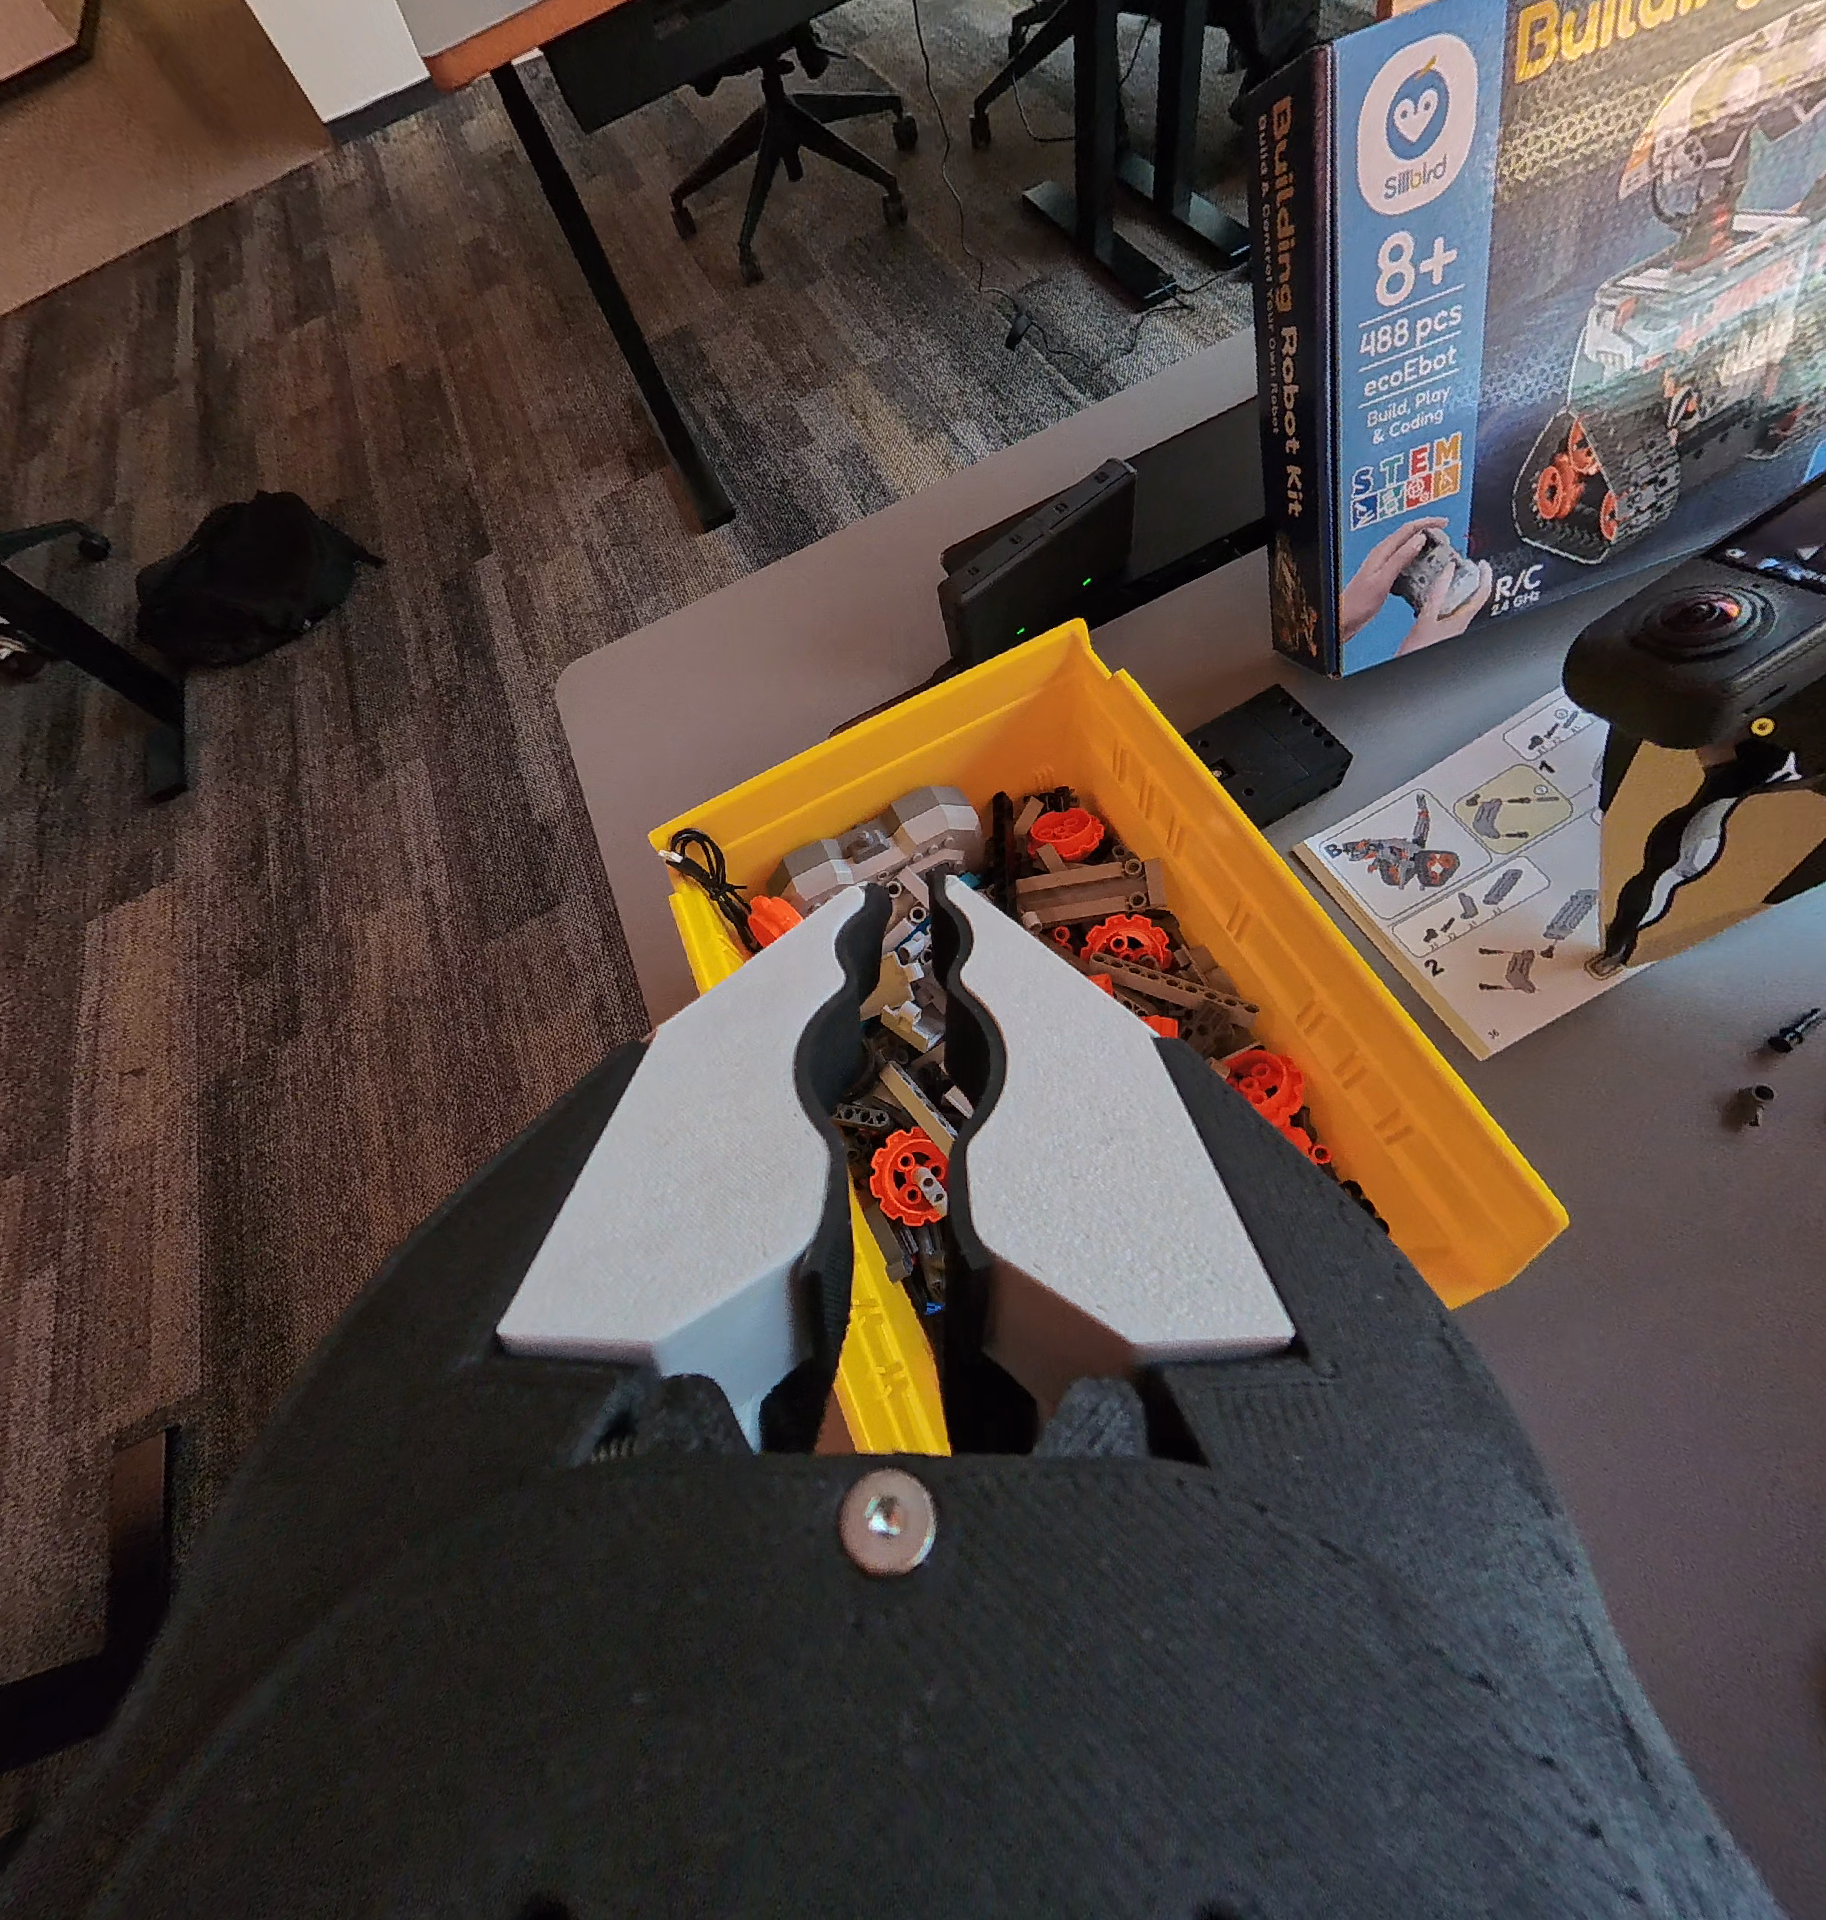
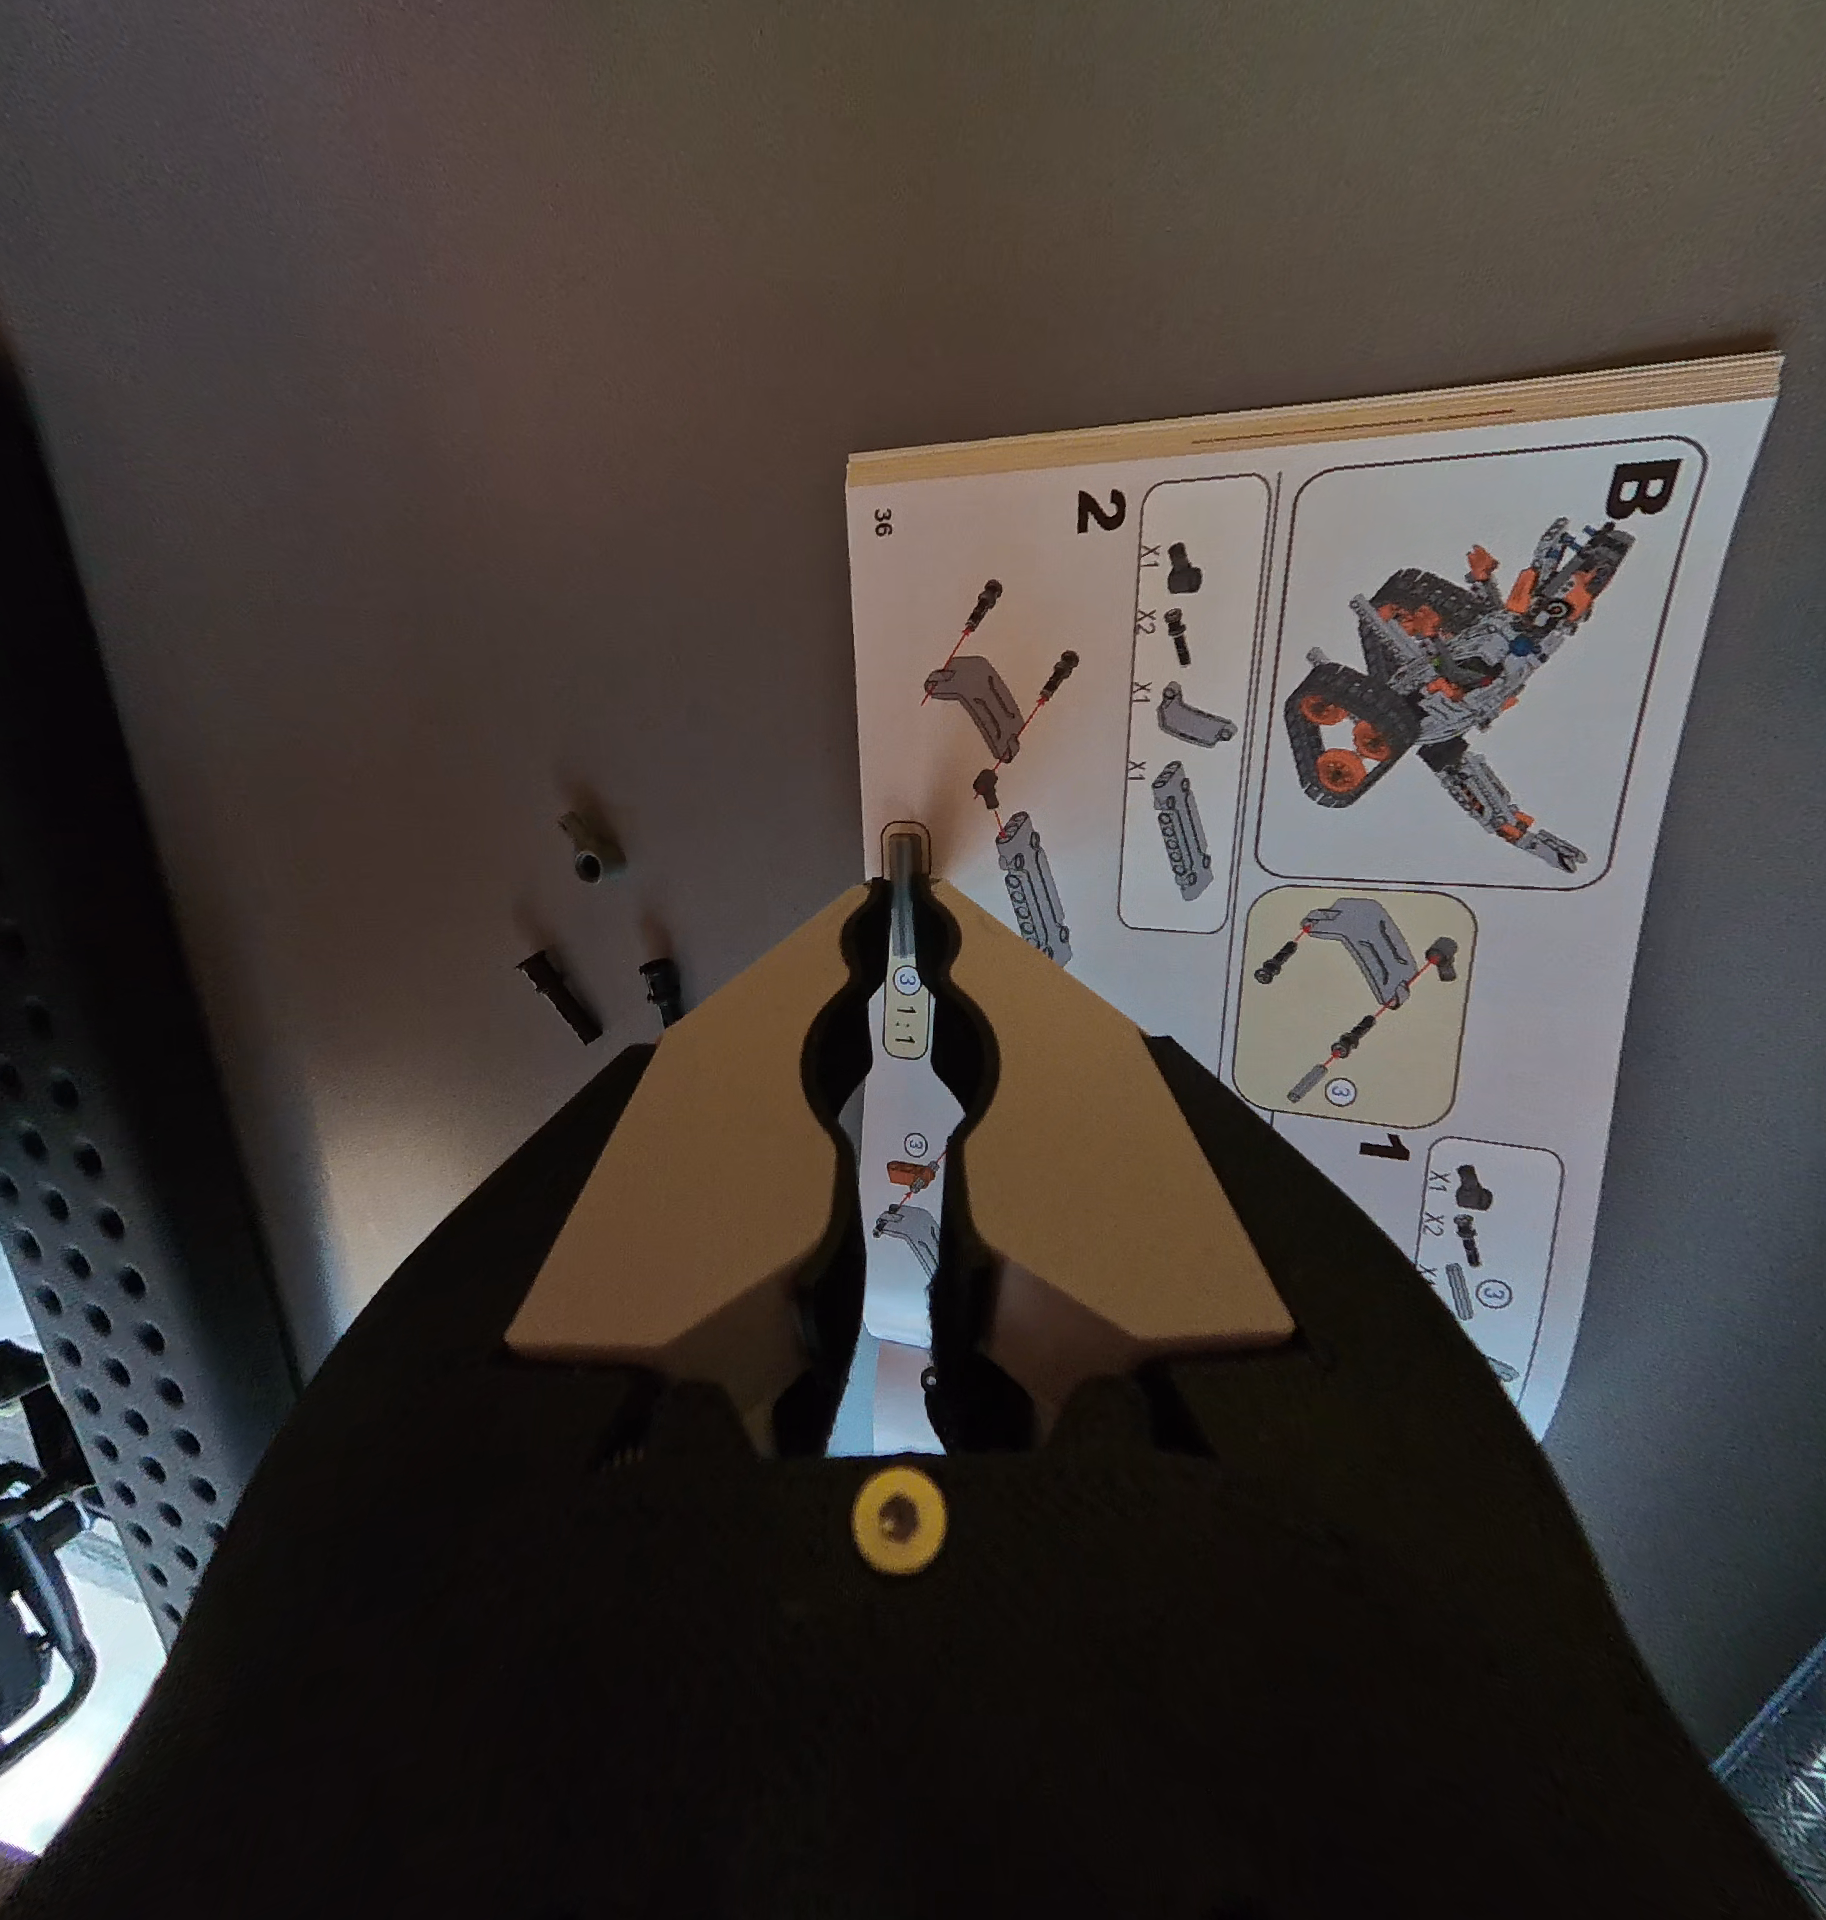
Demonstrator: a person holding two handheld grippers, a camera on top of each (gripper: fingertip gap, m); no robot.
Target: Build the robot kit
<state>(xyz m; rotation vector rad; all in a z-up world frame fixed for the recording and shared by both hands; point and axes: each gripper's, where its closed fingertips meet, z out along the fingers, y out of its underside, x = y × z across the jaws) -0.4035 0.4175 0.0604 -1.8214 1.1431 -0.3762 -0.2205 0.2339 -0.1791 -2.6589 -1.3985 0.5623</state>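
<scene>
My left gripper (image 1: 907,896) hovers over a yellow bin (image 1: 1304,987) filled with grey, black and orange building parts (image 1: 1127,940). Its jaws stand a narrow gap apart with nothing between them. My right gripper (image 2: 901,885) points down at an open instruction booklet (image 2: 1408,727). Its jaws are closed on a thin grey axle (image 2: 901,862) that sticks out past the tips over a small outlined drawing on the page. The right gripper also shows in the left wrist view (image 1: 1615,948), tips on the booklet (image 1: 1449,883).
A grey connector (image 2: 589,847) and two black pins (image 2: 561,997) (image 2: 660,987) lie on the grey table left of the booklet. A tall kit box (image 1: 1574,332) stands behind, with a black block (image 1: 1273,753) beside the bin. The table edge and carpet lie left. From my right tips it is roughly 6 centimeters to the grey connector (image 2: 589,847); from my left, 35 centimeters. My left wrist view (image 1: 1750,1102) looks at it from another angle.
</scene>
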